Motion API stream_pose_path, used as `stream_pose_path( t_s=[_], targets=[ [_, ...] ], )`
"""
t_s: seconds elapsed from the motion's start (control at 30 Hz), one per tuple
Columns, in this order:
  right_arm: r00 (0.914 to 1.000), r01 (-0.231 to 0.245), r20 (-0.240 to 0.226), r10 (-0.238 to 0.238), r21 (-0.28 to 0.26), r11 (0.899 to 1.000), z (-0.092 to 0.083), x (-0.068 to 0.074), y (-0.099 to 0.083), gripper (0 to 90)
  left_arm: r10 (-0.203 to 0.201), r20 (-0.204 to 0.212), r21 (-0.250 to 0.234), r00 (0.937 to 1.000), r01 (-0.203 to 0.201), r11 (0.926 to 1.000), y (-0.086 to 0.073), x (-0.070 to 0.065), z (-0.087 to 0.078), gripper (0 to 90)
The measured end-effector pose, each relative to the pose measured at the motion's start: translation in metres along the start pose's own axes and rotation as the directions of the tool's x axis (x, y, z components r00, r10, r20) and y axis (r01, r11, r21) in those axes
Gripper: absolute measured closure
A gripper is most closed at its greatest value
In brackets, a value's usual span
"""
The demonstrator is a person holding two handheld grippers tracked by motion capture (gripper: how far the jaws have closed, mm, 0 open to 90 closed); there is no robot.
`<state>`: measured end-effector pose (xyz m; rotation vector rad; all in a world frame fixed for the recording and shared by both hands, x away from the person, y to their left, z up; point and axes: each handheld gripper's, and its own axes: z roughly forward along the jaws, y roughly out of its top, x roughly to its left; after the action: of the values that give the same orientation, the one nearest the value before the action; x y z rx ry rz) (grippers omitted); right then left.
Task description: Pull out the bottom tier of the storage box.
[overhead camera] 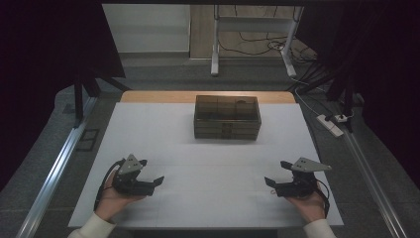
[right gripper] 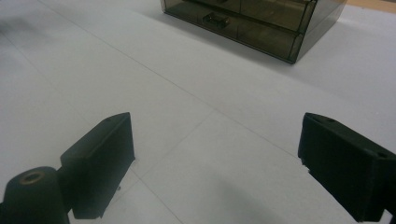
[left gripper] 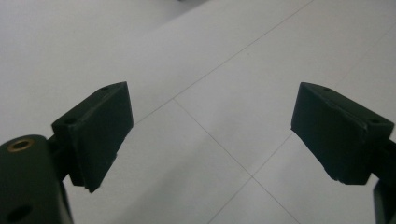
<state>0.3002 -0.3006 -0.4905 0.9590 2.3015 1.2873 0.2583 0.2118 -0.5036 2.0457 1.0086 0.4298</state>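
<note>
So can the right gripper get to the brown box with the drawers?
Probably yes. The right gripper has its jaws wide open with nothing in them, and only bare white table lies between it and the box. It would have to move forward and inward.

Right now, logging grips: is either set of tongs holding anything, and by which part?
Nothing is held. The left tongs and right tongs are open over the white table.

- No text, label, brand, number or sign can be read on any surface shown.
- The smoked drawer box (overhead camera: 227, 117) is seen without legible marking — its fronts are plain.
- The white table (overhead camera: 163, 139) is marked with thin seam lines alone — no characters are formed by them.
</note>
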Motion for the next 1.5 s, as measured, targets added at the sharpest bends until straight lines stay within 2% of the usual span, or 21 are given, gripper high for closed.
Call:
stream_pose_path(
  t_s=[0.1,0.3,0.47,0.7,1.1,1.3,1.5],
  targets=[
    [0.9999,0.004,0.012,-0.004,-0.001,1.000,0.000,0.001,0.001,10.7,0.002,0.002,0.001,1.0000,-0.002,1.0000,-0.001,0.001,0.001,12.1],
    [0.9998,-0.017,0.004,0.017,-0.009,1.000,0.001,0.000,0.001,10.8,-0.002,0.004,0.003,1.0000,0.002,1.0000,-0.003,0.003,-0.001,12.3],
    [0.9999,-0.017,0.000,0.017,-0.001,1.000,0.004,0.002,0.000,11.0,-0.008,0.024,-0.017,0.9997,0.009,0.9998,0.001,0.002,-0.003,12.7],
    [0.9999,-0.016,0.001,0.016,0.009,1.000,0.004,0.004,-0.003,11.6,-0.008,0.032,-0.001,0.9995,0.008,1.0000,0.002,0.001,0.003,12.7],
    [0.9997,-0.023,-0.007,0.023,-0.008,1.000,0.010,0.006,0.002,12.9,-0.008,0.030,0.008,0.9995,0.007,0.9999,0.002,0.001,0.005,13.0],
    [0.9998,-0.001,-0.018,0.001,-0.001,1.000,0.015,0.013,0.006,13.2,-0.003,0.032,0.019,0.9995,0.002,0.9998,0.001,0.001,0.007,13.1],
    [0.9999,0.005,-0.011,-0.005,-0.001,1.000,0.021,0.019,0.009,13.3,-0.001,0.036,0.019,0.9993,0.001,0.9998,0.001,0.001,0.008,13.1]
  ],
)
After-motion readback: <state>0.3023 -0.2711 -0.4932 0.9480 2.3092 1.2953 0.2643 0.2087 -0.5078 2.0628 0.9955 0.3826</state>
